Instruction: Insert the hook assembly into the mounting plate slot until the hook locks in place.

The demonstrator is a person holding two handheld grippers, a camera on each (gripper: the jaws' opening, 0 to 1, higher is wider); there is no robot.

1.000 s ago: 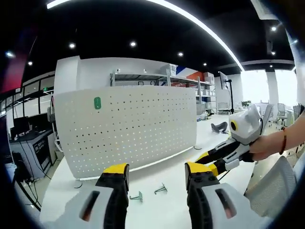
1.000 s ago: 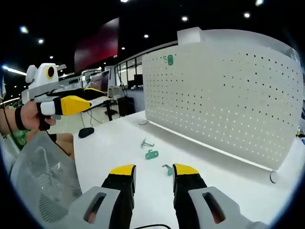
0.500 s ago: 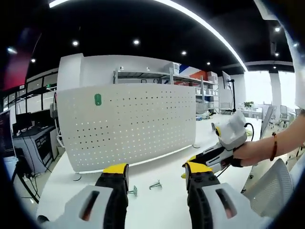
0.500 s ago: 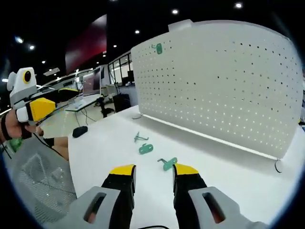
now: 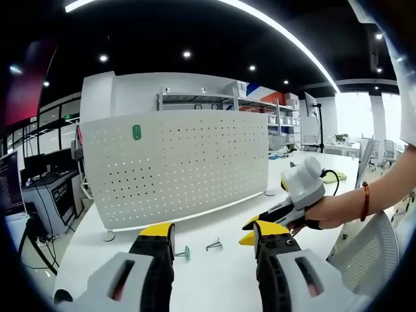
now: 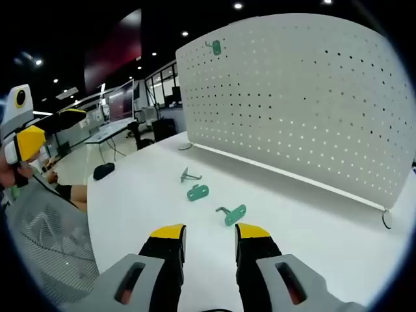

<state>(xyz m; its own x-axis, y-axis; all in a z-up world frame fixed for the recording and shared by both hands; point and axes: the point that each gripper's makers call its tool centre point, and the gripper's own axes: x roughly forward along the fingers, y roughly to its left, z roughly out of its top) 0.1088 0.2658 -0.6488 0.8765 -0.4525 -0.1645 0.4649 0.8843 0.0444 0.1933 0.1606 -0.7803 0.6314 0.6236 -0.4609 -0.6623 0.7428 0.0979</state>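
Since all three hooks I could see (image 6: 234,214) were lying loose on the white table (image 6: 312,227) in front of the pegboard (image 6: 312,97), nothing was inserted yet; one green hook (image 6: 215,47) already hung up top; my right gripper (image 6: 206,233) hovered low just short of the nearest one, jaws apart and empty; left gripper (image 5: 211,233) likewise parted, empty, level above the table.

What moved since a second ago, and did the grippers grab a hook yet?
The right gripper came closer to the green hooks on the table; the left gripper shifted slightly. Nothing grabbed: both are open and empty. The hooks, pegboard and its mounted hook stayed put.
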